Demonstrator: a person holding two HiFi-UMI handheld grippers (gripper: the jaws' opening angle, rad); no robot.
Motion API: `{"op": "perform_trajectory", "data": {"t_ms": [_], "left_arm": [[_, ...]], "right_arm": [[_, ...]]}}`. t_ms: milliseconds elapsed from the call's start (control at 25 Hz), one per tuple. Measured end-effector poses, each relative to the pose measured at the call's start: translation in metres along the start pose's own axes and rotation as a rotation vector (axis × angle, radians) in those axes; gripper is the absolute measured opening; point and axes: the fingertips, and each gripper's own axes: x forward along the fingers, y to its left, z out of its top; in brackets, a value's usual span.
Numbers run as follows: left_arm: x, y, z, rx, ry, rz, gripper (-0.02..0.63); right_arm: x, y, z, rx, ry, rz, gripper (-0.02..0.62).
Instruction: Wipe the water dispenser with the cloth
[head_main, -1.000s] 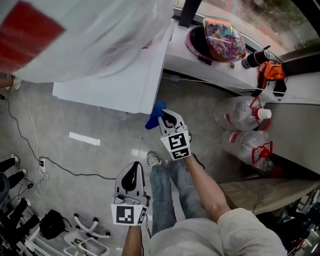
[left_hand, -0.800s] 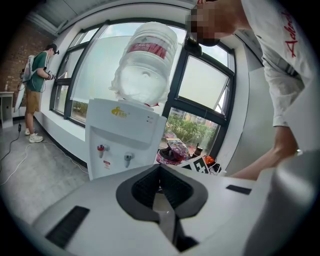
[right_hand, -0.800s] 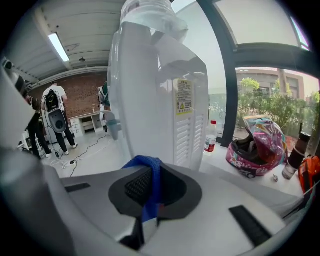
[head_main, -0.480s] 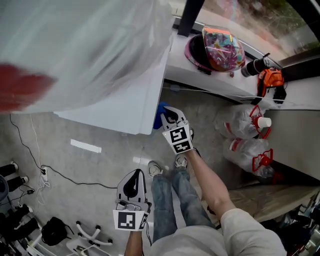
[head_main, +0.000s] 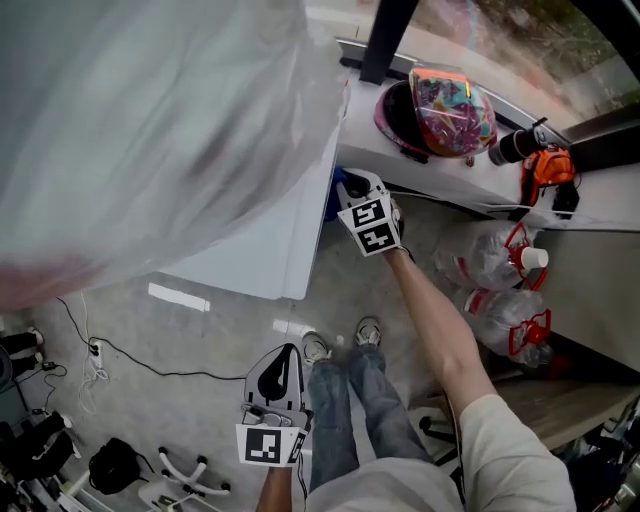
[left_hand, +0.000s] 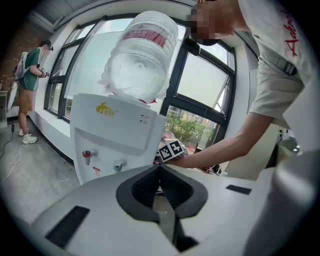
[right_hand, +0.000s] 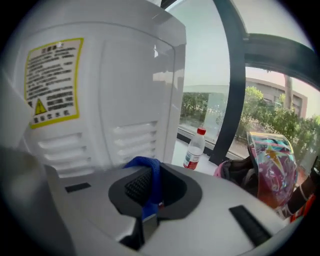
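Beside the water dispenser's right wall your right gripper pinches cloth, mostly hidden; helmet far right; left gripper's jaws pressed together.

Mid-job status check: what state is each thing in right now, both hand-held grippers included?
Water dispenser: upright, jug seated on top.
Right hand-held gripper: shut on the cloth.
Cloth: blue, pinched between the jaws, near the dispenser's vented side; contact unclear.
Left hand-held gripper: shut, empty.
Small bottle: upright, capped.
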Motion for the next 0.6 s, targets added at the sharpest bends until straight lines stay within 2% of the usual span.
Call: {"op": "perform_trajectory", "data": {"t_ms": [200,360,600], "left_arm": [[-0.005,-0.002,-0.009,-0.003,0.022,0.007,0.011],[-0.01,-0.002,-0.015,-0.005,0.041,0.005,0.011],[-0.013,-0.003,-0.013,0.0,0.031,0.009,0.011]], "right_arm": [[0.022,-0.031,0.009,-0.024,0.045,-0.017,0.023],[0.027,-0.038,0.006,-0.066,0.09,-0.017,0.023],[0.023,-0.04,0.006,-0.035,0.052,-0.03,0.023]]}}
